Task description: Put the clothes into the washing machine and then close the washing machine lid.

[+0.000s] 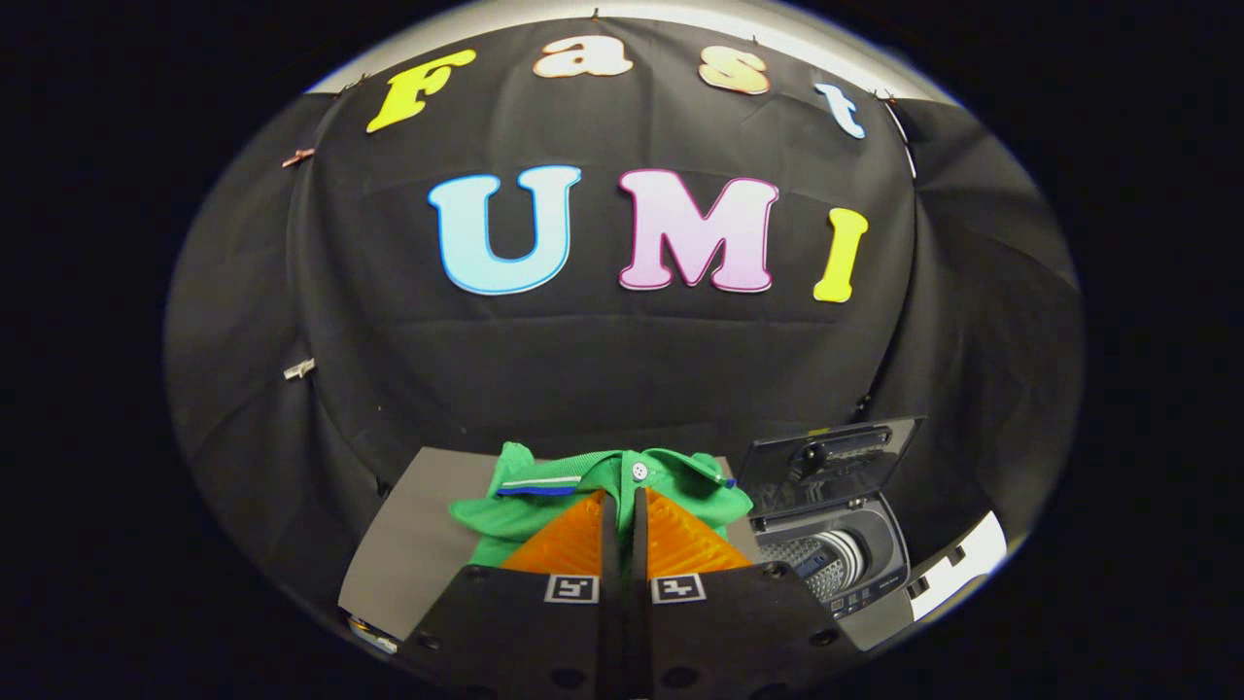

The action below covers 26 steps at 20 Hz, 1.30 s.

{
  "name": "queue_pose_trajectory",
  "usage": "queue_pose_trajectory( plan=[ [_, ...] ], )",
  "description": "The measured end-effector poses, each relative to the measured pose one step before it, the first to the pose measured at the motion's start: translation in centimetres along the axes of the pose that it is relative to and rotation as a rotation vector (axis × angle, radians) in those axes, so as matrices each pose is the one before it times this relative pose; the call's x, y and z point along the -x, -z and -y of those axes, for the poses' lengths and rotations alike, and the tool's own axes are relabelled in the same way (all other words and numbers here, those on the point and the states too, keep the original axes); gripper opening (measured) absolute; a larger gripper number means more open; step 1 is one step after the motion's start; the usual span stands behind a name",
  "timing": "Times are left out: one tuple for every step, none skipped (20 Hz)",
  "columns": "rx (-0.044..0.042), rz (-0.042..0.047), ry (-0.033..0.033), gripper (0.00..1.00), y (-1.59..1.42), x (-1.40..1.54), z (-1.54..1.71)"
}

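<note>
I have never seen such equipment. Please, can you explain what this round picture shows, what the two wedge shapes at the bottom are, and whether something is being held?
The camera rides on a hand-held claw and looks forward along its two fingers; these are the wedges. They stand almost together, with only a thin gap. Whether they pinch cloth cannot be told. Just ahead of them a green shirt lies on a grey table. Beside the shirt stands a small washing machine, with its lid raised.

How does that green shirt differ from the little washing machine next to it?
The green shirt is soft, crumpled cloth; the washing machine is a hard grey box. The shirt lies just ahead of the gripper, whose fingers are nearly shut; the machine stands off to the side, its lid raised. Both rest on the grey table.
</note>
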<state>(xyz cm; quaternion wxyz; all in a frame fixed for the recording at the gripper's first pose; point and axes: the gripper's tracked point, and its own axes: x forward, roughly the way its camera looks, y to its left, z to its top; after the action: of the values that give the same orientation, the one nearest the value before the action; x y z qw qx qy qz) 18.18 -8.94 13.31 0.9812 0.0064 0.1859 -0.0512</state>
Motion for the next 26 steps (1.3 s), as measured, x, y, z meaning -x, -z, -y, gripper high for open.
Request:
queue_pose_trajectory(
  plan=[
    [-0.00649,0.01354,0.01449,0.05,-0.557,-0.112,1.348],
    [-0.00732,-0.00796,0.00964,0.05,-0.101,-0.261,1.276],
    [-0.00695,-0.00036,0.00530,0.05,-0.288,-0.318,1.196],
    [-0.00273,0.00135,0.01092,0.05,-0.341,-0.318,1.412],
    [-0.00009,0.00489,0.00349,0.05,-0.287,-0.148,1.335],
    [0.00273,0.00090,0.01060,0.05,-0.176,-0.244,1.374],
    [0.00195,0.00995,0.00671,0.05,-0.351,-0.381,1.094],
    [0.00249,0.00082,0.01211,0.05,-0.193,-0.374,1.344],
    [0.00454,-0.00223,0.01237,0.05,0.163,-0.183,1.542],
    [0.00003,0.00039,0.01236,0.05,-0.026,-0.373,1.434],
    [-0.00463,-0.00072,0.00985,0.05,0.058,-0.319,1.316],
    [-0.00547,-0.00300,0.00621,0.05,0.106,-0.433,1.244],
    [-0.00117,0.00045,0.00175,0.05,0.242,-0.414,1.156],
    [0.00260,-0.00387,0.00768,0.05,0.197,-0.551,1.304],
    [0.00711,-0.00177,0.00194,0.05,0.390,-0.551,1.109],
    [0.00456,-0.01607,0.00454,0.05,0.710,-0.643,1.166],
    [0.00488,-0.00992,-0.00470,0.05,0.668,-0.635,0.783],
    [0.01270,-0.01724,0.01462,0.05,0.774,-0.747,1.234],
    [0.01195,-0.00624,0.00504,0.05,0.431,-0.626,0.986],
    [0.00349,-0.00794,0.01684,0.05,0.579,-0.651,1.050],
    [-0.00296,-0.00264,0.00708,0.05,0.570,-0.642,0.716],
    [-0.00294,-0.01359,0.01599,0.05,0.777,-0.954,0.772],
    [0.00500,-0.02607,0.00771,0.05,1.049,-0.674,0.558],
    [0.01140,-0.02697,0.00799,0.05,1.147,-0.564,0.552],
    [0.00752,-0.01140,0.01192,0.05,0.713,-0.421,0.703],
    [-0.00365,-0.00781,-0.00052,0.05,0.705,-0.615,0.283]
  ],
)
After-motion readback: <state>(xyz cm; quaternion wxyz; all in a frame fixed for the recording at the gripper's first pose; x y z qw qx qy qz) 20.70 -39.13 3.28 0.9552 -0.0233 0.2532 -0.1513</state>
